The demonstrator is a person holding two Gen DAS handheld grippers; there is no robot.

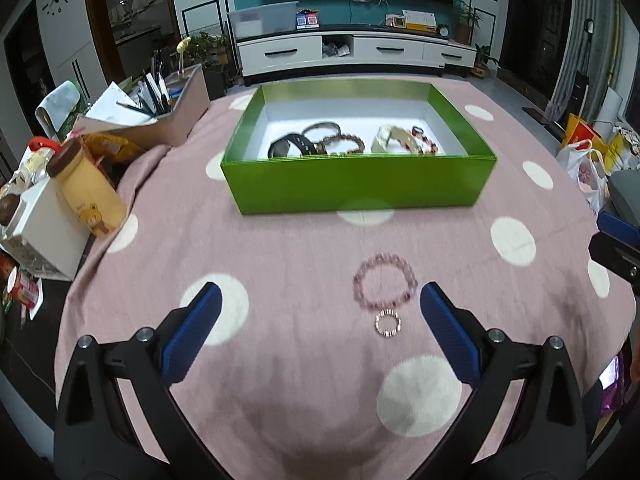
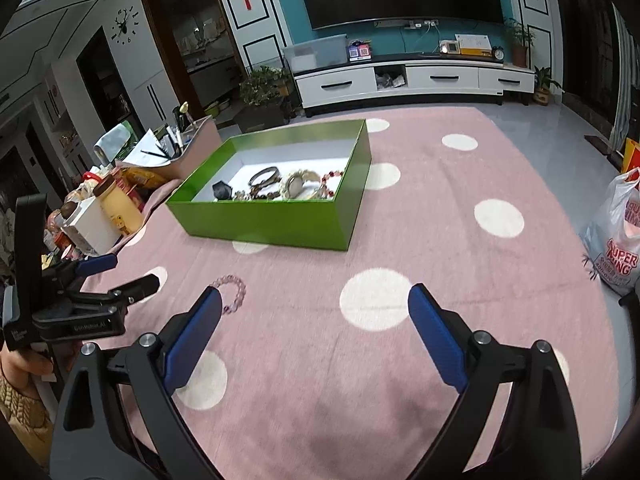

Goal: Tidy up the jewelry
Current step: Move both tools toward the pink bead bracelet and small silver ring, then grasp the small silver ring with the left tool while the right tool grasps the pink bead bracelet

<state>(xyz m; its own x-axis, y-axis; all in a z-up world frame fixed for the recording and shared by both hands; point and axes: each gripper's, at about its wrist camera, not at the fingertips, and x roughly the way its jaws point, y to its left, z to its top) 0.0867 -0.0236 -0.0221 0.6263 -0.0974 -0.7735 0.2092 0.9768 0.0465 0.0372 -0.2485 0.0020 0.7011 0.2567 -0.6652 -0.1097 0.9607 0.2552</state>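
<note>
Blue-padded fingers [image 1: 196, 332] of the left gripper [image 1: 320, 304] stand spread wide with nothing between them, poised over a pink cloth with white dots [image 1: 280, 248]; those of the right gripper [image 2: 316, 312] are likewise spread wide and empty. On the cloth, just inside the left gripper's right-hand finger, lies a pink beaded bracelet [image 1: 385, 282], and touching its near edge lies a small gold-coloured ring [image 1: 387, 323]. Seen from the right wrist, the same bracelet [image 2: 234, 288] is partly hidden behind the right gripper's left-hand finger, while the left gripper [image 2: 116, 276] appears at the left edge, held by a hand [image 2: 24, 364] in a knitted sleeve. Farther back on the cloth sits an open green box [image 1: 358, 186] with a white interior; it already contains several pieces, among them dark bands, a brown beaded bracelet [image 1: 340, 143], a pale bangle [image 1: 390, 138] and a red beaded strand [image 1: 426, 142]. Beside the cloth, to the left, a yellow bottle with a brown cap [image 1: 86, 192] stands among clutter.
</note>
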